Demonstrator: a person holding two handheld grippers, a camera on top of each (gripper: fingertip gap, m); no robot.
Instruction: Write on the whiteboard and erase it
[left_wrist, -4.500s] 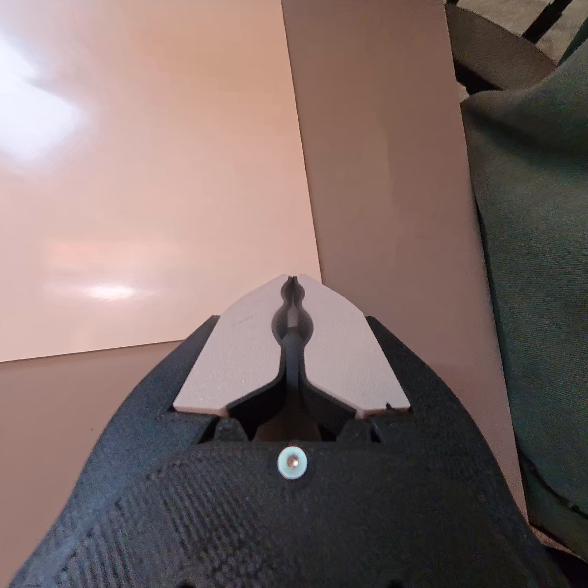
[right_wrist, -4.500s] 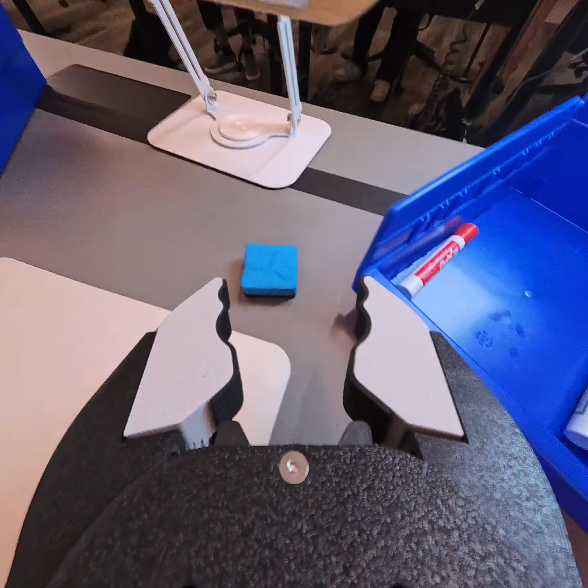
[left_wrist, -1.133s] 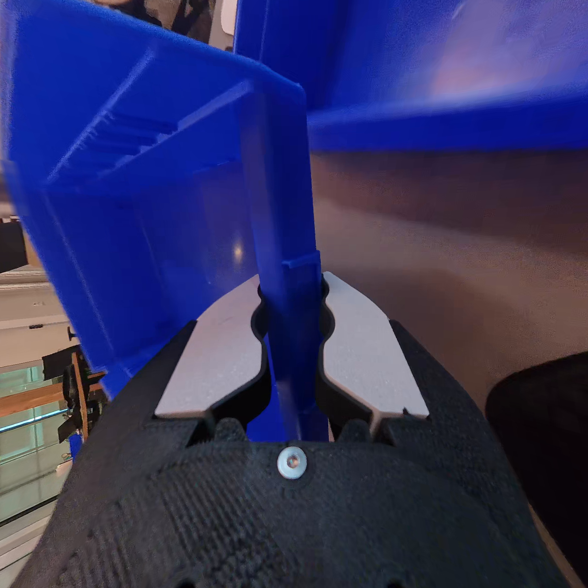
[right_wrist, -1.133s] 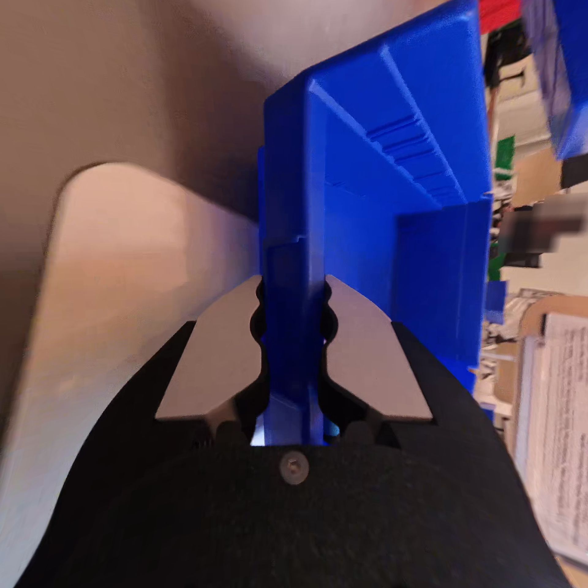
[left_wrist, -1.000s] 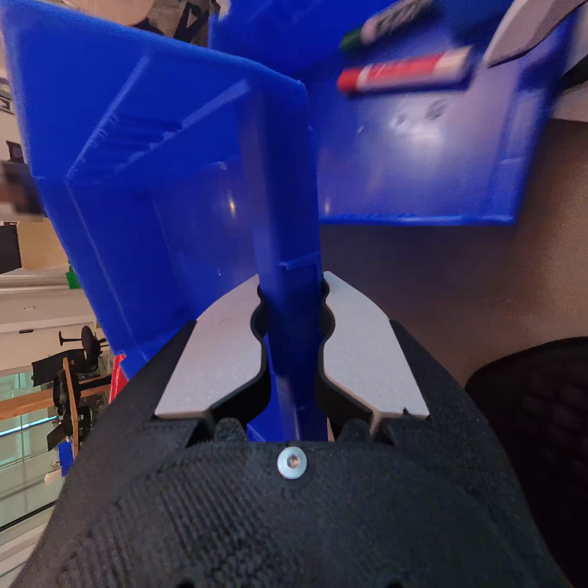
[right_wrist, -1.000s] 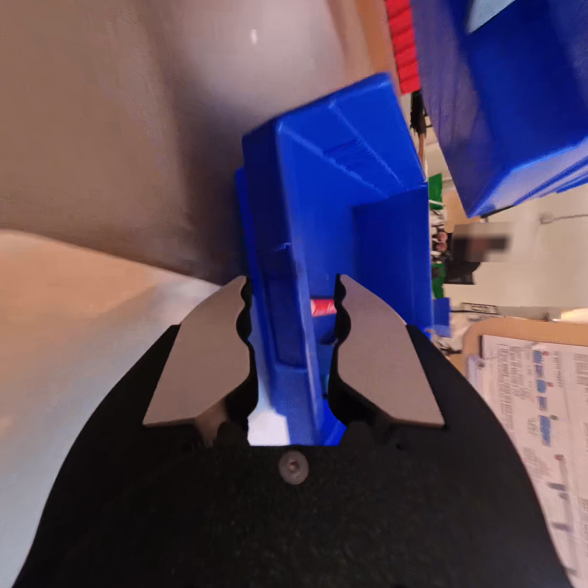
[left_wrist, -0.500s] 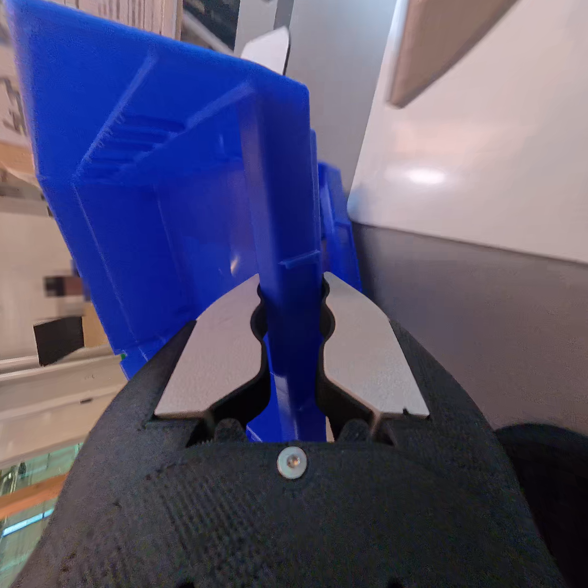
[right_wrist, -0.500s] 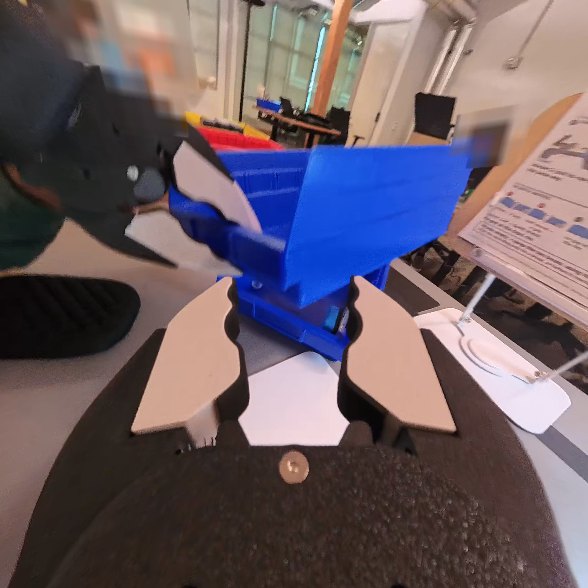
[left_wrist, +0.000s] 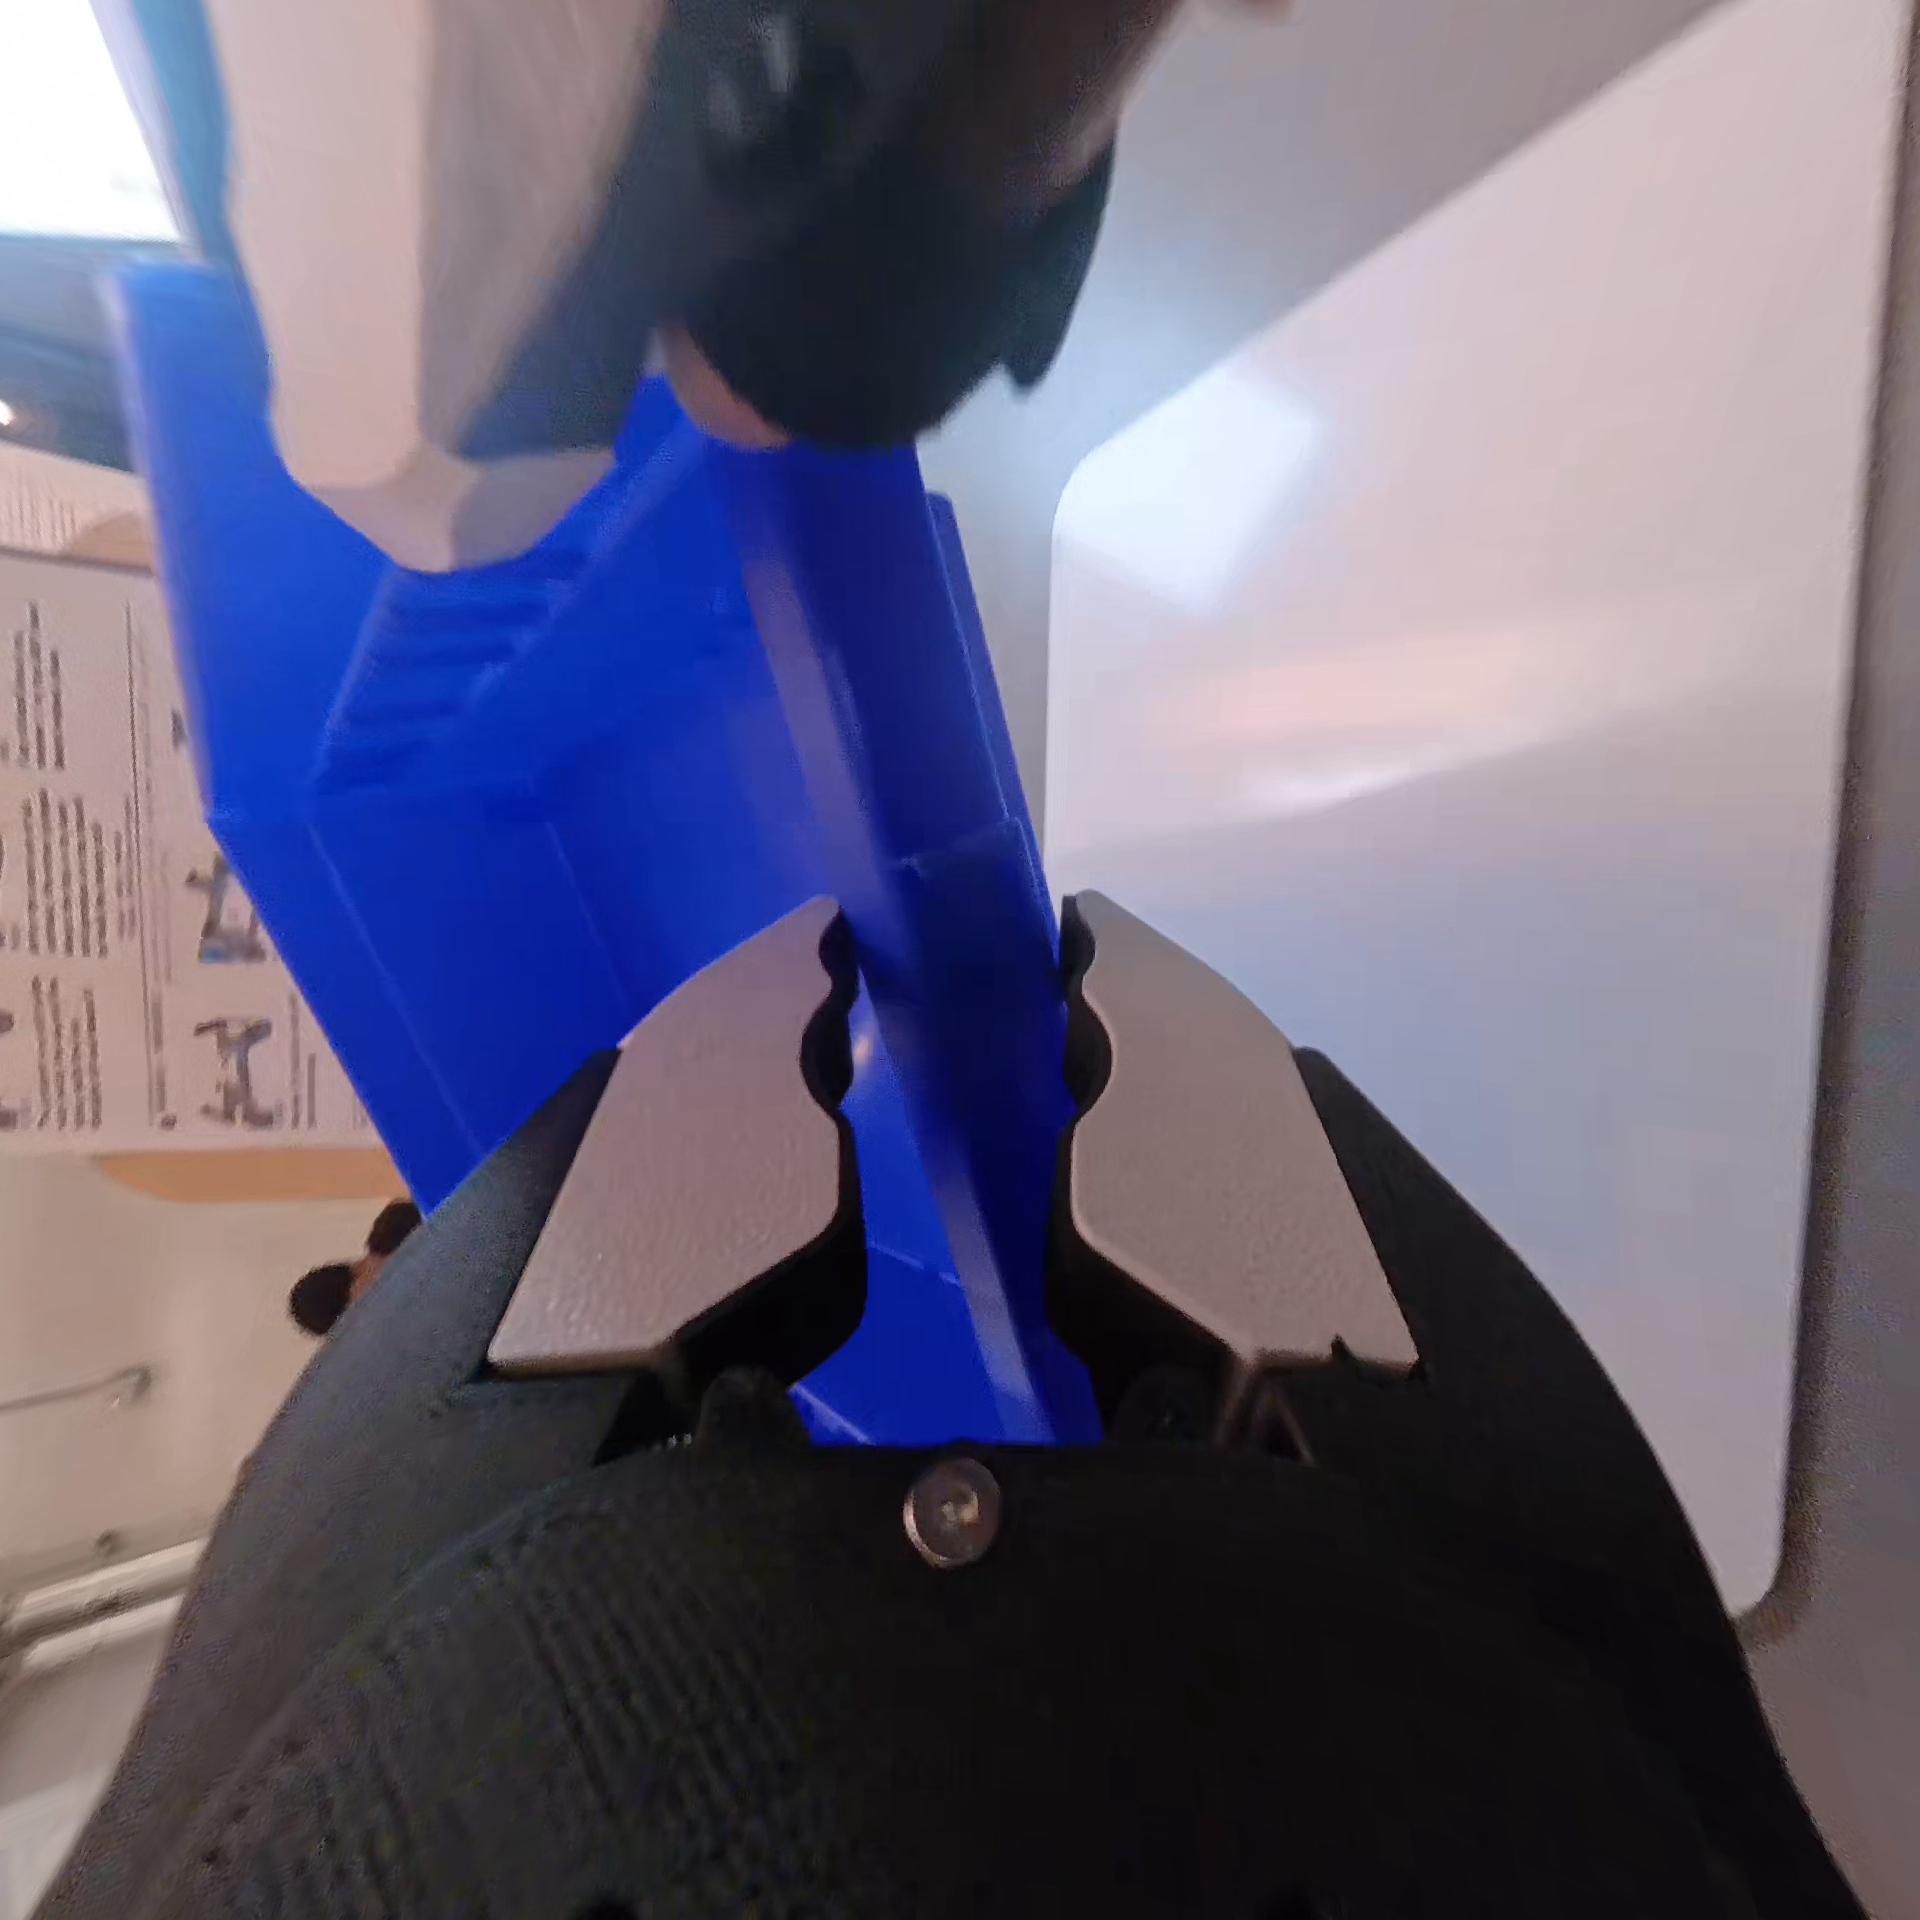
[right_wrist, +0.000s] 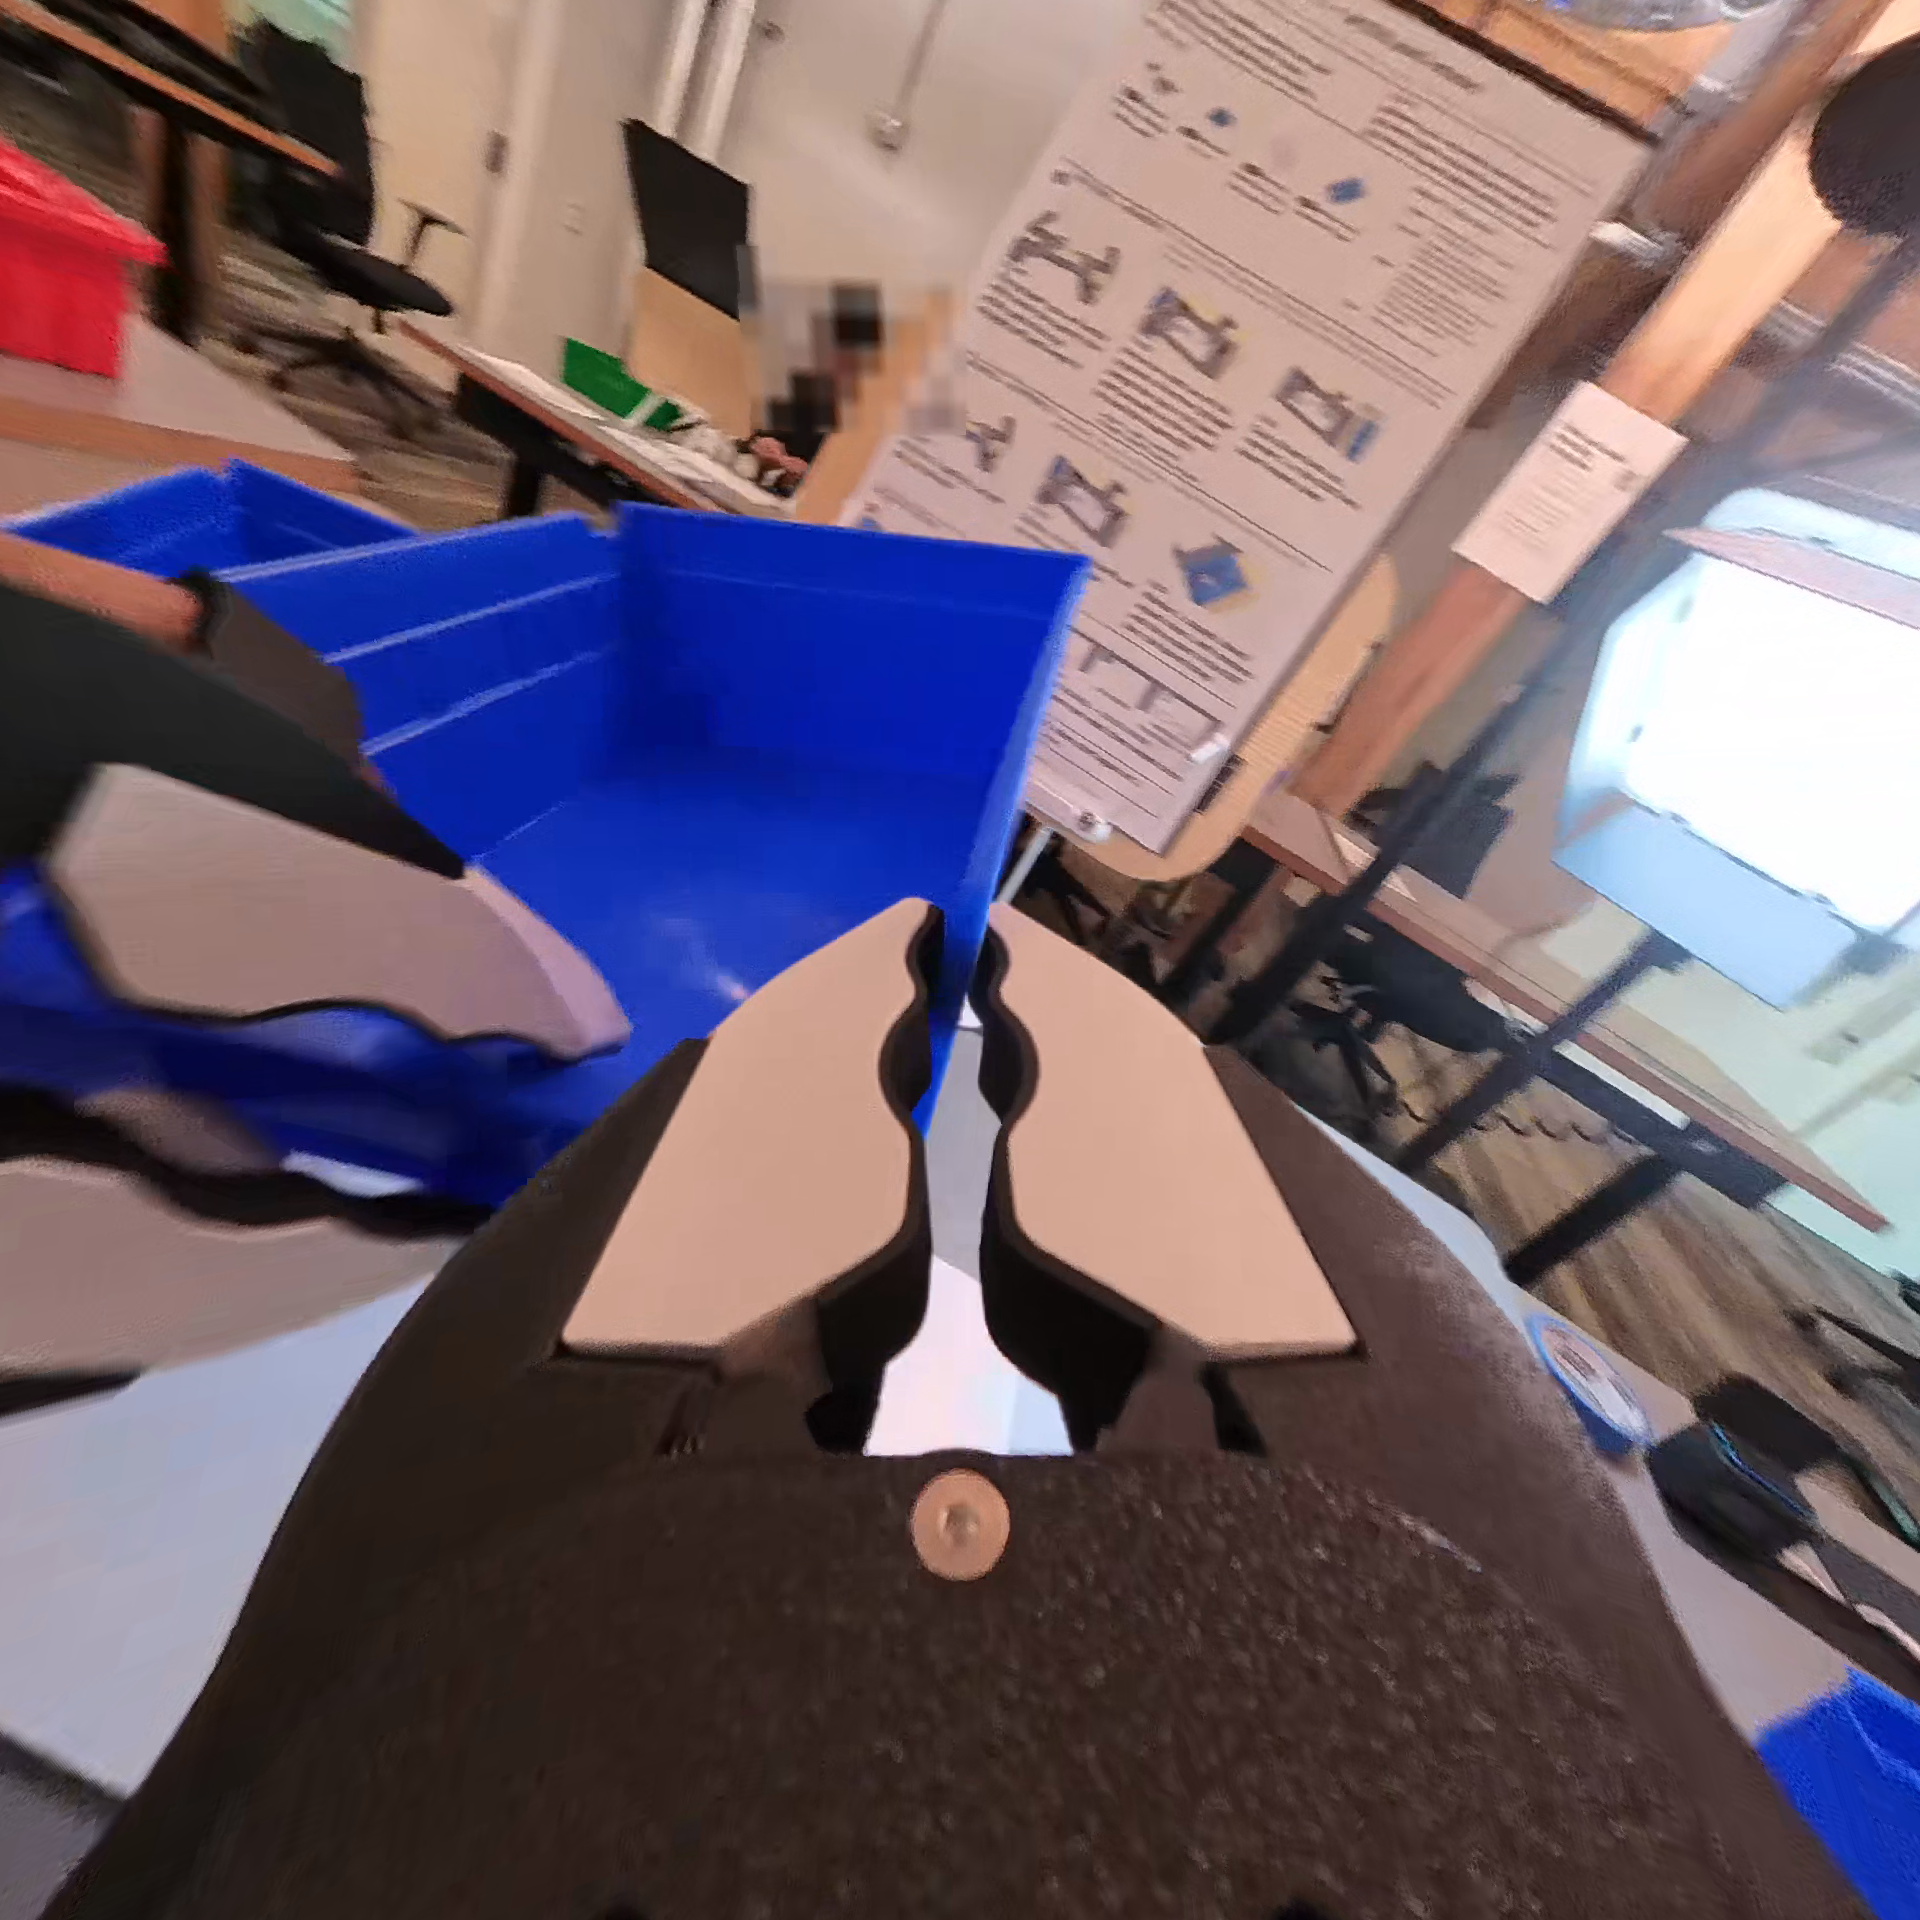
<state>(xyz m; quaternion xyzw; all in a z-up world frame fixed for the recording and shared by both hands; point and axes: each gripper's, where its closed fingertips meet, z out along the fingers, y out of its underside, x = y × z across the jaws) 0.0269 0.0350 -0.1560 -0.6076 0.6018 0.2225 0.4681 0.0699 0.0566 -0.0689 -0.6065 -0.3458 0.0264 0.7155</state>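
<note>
A blue plastic bin (right_wrist: 727, 727) is held up between both grippers, and its inside looks empty. My left gripper (left_wrist: 956, 935) is shut on one thick rim wall of the bin (left_wrist: 623, 831). It also shows at the left of the right wrist view (right_wrist: 312, 987), clamped on that rim. My right gripper (right_wrist: 961, 945) is nearly closed, pinching the thin edge of the bin's side wall. It shows blurred at the top of the left wrist view (left_wrist: 852, 208). The white whiteboard (left_wrist: 1455, 831) lies beside and beneath the bin. No marker or eraser is visible.
A printed poster on a stand (right_wrist: 1247, 364) is behind the bin. A blue tape roll (right_wrist: 1590, 1371) and a dark object (right_wrist: 1745, 1475) lie at the right. Another blue bin corner (right_wrist: 1849, 1777) is at lower right, a red bin (right_wrist: 52, 281) far left. Desks and chairs fill the background. There is about 10 centimetres between the tips of the two grippers.
My right gripper was open and clear of the bin half a second ago and has now closed on its side wall. My left gripper kept its grip while the bin swung over the whiteboard.
</note>
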